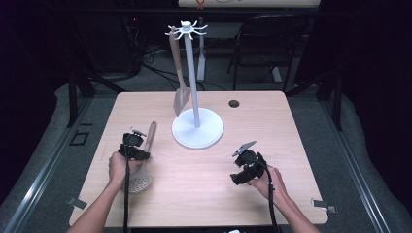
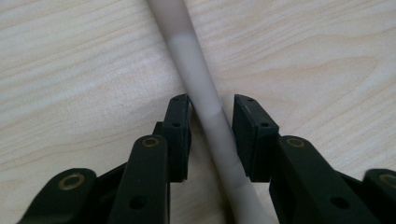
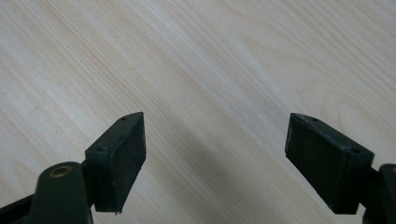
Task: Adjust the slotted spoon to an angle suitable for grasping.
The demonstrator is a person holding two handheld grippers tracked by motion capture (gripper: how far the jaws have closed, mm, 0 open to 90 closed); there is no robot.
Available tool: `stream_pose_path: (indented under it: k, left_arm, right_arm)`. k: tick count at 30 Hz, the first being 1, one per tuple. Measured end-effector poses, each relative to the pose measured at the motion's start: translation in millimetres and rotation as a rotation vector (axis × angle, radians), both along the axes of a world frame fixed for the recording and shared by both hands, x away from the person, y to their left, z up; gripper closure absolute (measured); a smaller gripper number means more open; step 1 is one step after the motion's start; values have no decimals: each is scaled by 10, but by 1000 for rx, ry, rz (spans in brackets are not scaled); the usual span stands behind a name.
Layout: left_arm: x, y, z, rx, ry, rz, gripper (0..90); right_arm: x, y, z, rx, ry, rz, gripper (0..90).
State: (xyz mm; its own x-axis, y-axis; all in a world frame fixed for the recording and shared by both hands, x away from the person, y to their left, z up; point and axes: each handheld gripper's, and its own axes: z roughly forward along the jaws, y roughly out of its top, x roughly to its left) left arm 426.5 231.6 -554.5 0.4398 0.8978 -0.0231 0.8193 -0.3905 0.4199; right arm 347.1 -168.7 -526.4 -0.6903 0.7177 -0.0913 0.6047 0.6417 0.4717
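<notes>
A: From above, what is the left hand-held gripper [image 1: 134, 145] doing?
B: It is straddling the wooden-handled slotted skimmer [image 1: 144, 162] lying on the light wood desk [image 1: 209, 165].

A: Along its jaws?
B: They are standing narrowly apart, the pale handle [image 2: 205, 100] between, one pad touching.

A: The right hand-held gripper [image 3: 215, 158]?
B: It is gaping wide, holding nothing.

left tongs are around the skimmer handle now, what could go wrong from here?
1. In the left gripper view the left tongs straddle the skimmer's handle with a gap at one pad, so a lift now might slip or tilt it.
2. The grip is on the handle, away from the perforated head, so the head may swing down.
3. The rack already holds a spatula; hanging beside it could knock it.
</notes>
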Motion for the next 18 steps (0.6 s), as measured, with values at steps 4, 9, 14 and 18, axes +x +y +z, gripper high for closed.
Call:
stream_pose_path:
  k: [4,9,14,18]
  left_arm:
    - [16,37,5,1,0,0,713]
    - [15,122,13,-11,13,8,750]
    - [-23,151,17,-19,27,4,771]
    - [-74,142,27,4,35,-6,775]
  right_arm:
    - [1,1,-5,4,2,1,202]
    - [7,-2,-1,-5,9,9,203]
    - [7,0,1,-10,11,11,204]
    - [2,3,0,-11,12,10,205]
